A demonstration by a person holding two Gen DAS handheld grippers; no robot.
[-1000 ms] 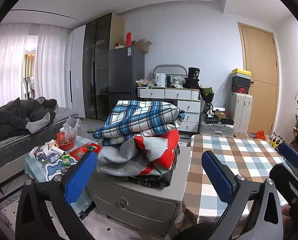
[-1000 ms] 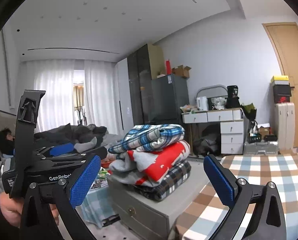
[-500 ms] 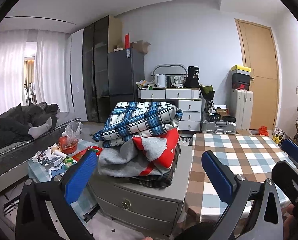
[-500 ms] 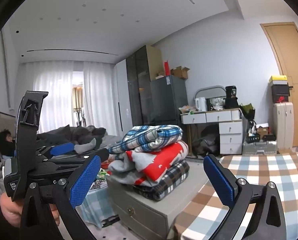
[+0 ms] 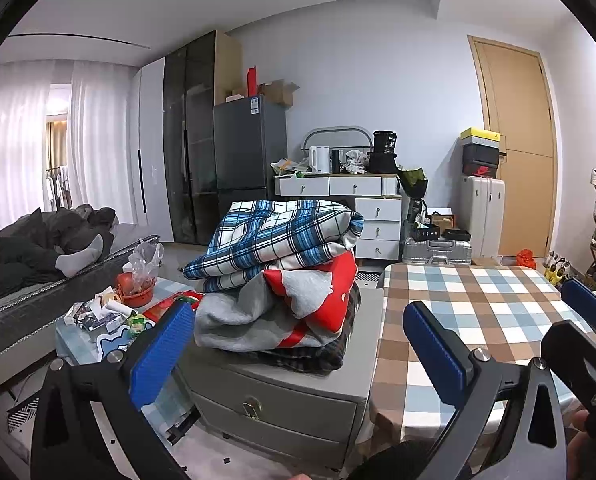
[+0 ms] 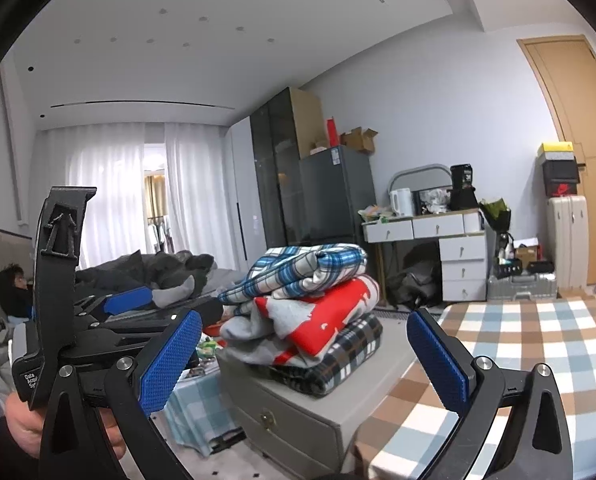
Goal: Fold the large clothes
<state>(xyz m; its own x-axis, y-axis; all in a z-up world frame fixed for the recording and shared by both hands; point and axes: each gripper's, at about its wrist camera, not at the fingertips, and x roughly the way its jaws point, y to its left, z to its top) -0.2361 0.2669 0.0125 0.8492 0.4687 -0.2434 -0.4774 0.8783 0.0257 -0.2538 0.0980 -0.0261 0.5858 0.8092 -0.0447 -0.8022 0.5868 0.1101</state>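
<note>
Clothes pile (image 5: 281, 276) unmoved; view slightly lower

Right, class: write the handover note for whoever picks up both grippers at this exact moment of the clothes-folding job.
Left gripper: open, holding nothing, aimed at the clothes pile.
Right gripper: open, holding nothing, beside the left one.
Clothes: blue plaid piece on top, red and grey garment under it, dark plaid piece at the bottom, all stacked on the grey drawer cabinet.
Checked table: no garment visible on it.
Done: nothing picked up.
Left: probably take a garment, spread it, fold it.
</note>
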